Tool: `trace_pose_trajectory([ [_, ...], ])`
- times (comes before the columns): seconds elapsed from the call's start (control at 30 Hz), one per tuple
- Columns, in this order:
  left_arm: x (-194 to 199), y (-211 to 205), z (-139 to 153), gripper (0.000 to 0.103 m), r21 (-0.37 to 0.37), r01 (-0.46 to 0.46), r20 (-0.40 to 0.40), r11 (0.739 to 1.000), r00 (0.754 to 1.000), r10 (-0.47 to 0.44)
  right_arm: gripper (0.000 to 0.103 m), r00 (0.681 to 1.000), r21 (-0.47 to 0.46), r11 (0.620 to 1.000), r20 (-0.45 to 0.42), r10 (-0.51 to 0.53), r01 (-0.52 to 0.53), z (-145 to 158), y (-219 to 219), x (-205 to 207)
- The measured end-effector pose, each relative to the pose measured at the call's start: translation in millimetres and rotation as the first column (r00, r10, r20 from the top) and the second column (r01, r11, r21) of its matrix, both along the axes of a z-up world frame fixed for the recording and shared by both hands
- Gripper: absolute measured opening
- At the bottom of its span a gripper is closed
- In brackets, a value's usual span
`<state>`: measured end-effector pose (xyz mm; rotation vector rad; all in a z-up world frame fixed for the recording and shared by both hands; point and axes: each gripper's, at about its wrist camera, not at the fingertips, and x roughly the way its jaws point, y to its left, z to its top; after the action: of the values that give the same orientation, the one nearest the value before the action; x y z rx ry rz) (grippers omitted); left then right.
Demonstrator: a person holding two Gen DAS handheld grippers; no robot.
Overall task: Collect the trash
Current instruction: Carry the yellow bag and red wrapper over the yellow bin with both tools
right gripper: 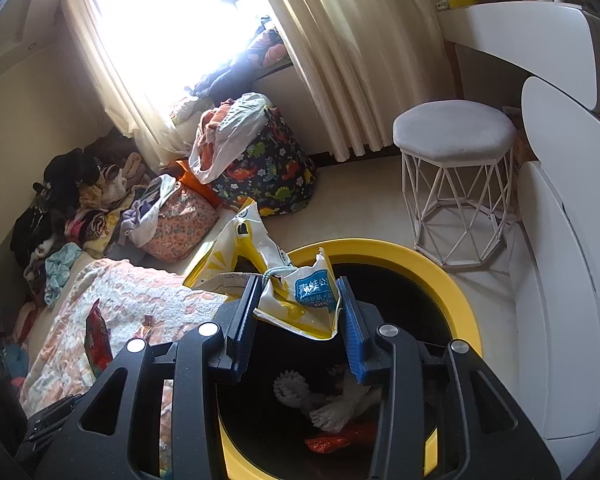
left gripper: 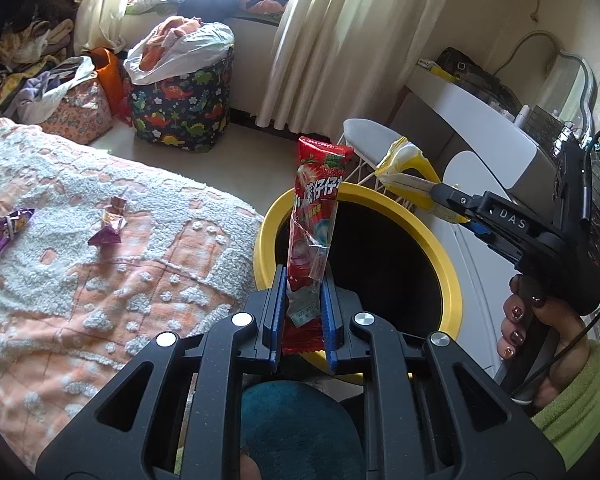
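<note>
Red wrapper (left gripper: 314, 216) clamped upright in the left gripper (left gripper: 303, 304), yellow bag (right gripper: 296, 300) pinched by the right gripper (right gripper: 300, 312), both above the yellow-rimmed bin (right gripper: 440, 276).

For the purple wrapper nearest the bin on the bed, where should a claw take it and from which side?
Grip the crumpled purple wrapper by its raised twisted top, coming straight down from above. It lies loose on the soft blanket, its upper end standing clear of the fabric, so fingers closing across that peak avoid snagging the pile. This is a judgement.
</note>
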<state>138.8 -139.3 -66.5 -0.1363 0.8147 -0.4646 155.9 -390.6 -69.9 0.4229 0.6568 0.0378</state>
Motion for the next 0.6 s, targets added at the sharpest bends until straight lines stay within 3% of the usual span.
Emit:
trace_pose_trajectory([
  [0.6,18,-45,-25,0.011,0.022,0.080,-0.061,0.997,0.995,-0.078,0.036,0.995,0.023,0.997,-0.077,-0.070,0.072,-21,-27,4],
])
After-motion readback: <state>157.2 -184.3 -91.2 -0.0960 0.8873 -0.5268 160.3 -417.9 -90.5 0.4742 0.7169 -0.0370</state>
